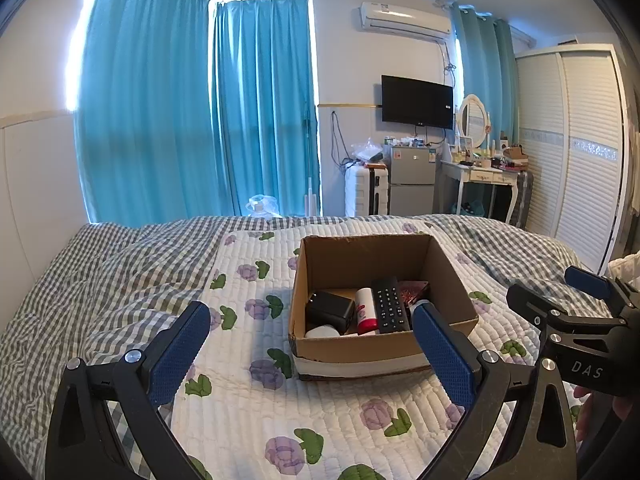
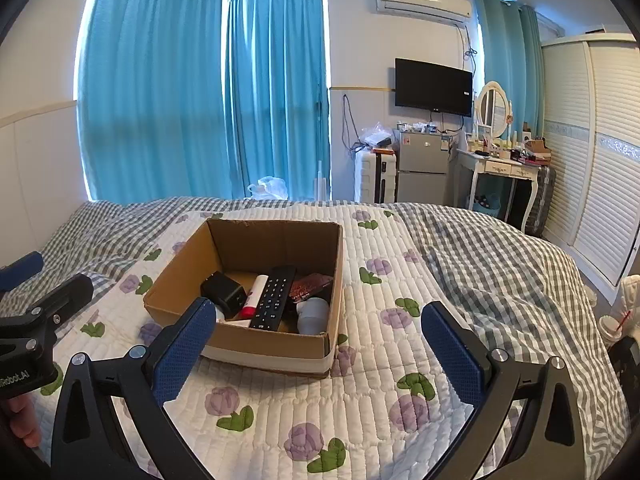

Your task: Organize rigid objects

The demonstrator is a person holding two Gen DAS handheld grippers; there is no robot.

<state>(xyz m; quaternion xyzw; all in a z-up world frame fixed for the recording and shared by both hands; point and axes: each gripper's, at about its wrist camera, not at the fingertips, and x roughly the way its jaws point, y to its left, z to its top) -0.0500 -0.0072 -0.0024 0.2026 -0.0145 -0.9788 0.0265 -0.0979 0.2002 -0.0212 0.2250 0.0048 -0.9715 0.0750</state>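
Observation:
An open cardboard box [image 1: 360, 348] [image 2: 256, 346] sits on the quilted floral bedspread. Inside lie a black remote [image 1: 390, 306] [image 2: 274, 298], a black adapter block [image 1: 330, 308] [image 2: 224, 292], a white and red tube [image 1: 366, 310] [image 2: 254, 296], a red patterned item [image 1: 412, 290] [image 2: 310, 285] and a white rounded object [image 2: 314, 316]. My left gripper [image 1: 312, 340] is open and empty, held above the bed just in front of the box. My right gripper [image 2: 320, 344] is open and empty, in front of the box's right corner. The right gripper also shows at the right of the left wrist view [image 1: 560, 292], and the left gripper at the left of the right wrist view [image 2: 52, 284].
The bed carries a white floral quilt [image 2: 360, 400] over a grey checked sheet [image 1: 80, 280]. Beyond the bed stand blue curtains, a small fridge [image 1: 412, 180], a white suitcase, a dressing table [image 2: 504, 168] and a white wardrobe at the right. A cup with a straw [image 2: 612, 326] stands at the right.

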